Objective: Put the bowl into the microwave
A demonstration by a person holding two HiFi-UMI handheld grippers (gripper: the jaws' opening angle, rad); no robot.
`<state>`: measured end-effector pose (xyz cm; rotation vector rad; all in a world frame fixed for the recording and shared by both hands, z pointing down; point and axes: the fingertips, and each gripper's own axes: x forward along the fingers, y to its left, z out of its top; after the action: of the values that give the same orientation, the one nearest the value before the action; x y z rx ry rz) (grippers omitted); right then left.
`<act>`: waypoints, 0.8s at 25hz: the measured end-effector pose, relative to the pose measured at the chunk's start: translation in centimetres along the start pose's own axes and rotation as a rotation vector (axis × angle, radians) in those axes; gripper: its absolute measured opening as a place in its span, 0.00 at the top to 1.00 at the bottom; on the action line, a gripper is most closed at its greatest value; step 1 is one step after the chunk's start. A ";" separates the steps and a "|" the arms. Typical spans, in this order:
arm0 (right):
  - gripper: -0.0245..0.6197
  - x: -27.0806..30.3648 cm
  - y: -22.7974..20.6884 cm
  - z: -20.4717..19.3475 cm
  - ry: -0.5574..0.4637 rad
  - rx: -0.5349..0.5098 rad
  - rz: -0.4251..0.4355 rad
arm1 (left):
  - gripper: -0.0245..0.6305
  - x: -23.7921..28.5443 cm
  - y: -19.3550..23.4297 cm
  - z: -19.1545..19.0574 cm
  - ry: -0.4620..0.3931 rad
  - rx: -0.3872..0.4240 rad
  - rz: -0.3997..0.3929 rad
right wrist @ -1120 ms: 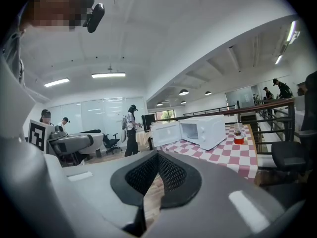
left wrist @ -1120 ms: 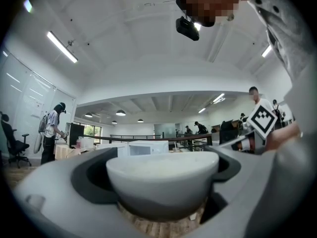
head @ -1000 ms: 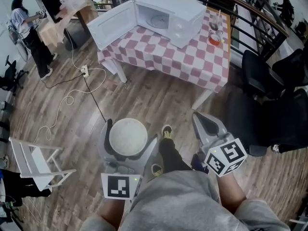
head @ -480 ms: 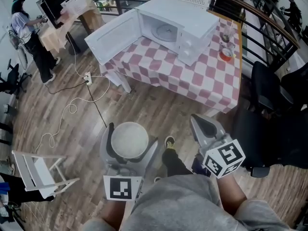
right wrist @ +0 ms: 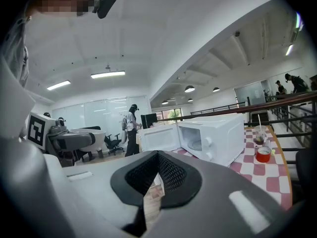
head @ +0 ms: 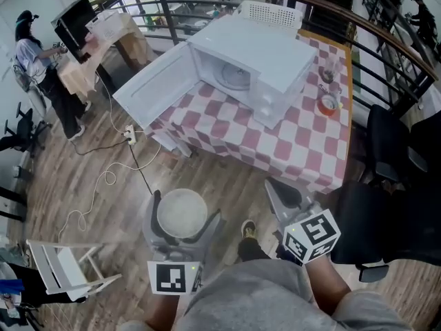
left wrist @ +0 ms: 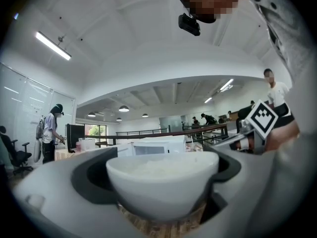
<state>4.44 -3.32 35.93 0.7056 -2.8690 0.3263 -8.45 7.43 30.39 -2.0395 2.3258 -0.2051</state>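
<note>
bowl (head: pixel 182 212): white and round, full of something pale like rice; held up over the wood floor (head: pixel 227 178), in front of the counter and well apart from it; not in the microwave yet.
left gripper (head: pixel 185 207): low in the head view, on the left; marker cube at the near end.
left jaws: spread wide and pinching the bowl (left wrist: pixel 162 182) from both sides; dark pads tight against the white wall, seen plainly in the left gripper (left wrist: pixel 161 175) view.
right gripper (head: pixel 281 193): low in the head view, on the right; near the edge of the counter, apart from the bowl.
right jaws: pressed together at the tips, with nothing between; seen in the right gripper (right wrist: pixel 157 175) view.
microwave (head: pixel 251 67): white, on the counter; round plate inside.
microwave door (head: pixel 155 88): swung wide open to the left, out past the counter edge.
counter (head: pixel 303 143): covered with a pink and white checked cloth.
clear cup (head: pixel 329 71): on the counter, right of the microwave.
small red round thing (head: pixel 329 104): on the counter, just beside the cup.
white chair (head: pixel 65 271): on the floor at the lower left.
person (head: pixel 38 61): far left, standing by another table.
</note>
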 end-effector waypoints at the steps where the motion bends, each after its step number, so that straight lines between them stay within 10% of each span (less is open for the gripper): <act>1: 0.96 0.5 -0.6 0.2 -0.004 0.003 0.001 | 0.13 0.8 -0.1 0.0 0.006 -0.002 -0.002; 20: 0.96 9.5 -6.8 3.0 -0.009 -0.003 0.051 | 0.13 14.7 0.7 0.5 -0.032 0.022 -0.054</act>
<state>-0.98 -14.08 36.27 0.6361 -2.8993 0.3268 -11.01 -7.03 30.61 -2.0807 2.2418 -0.1973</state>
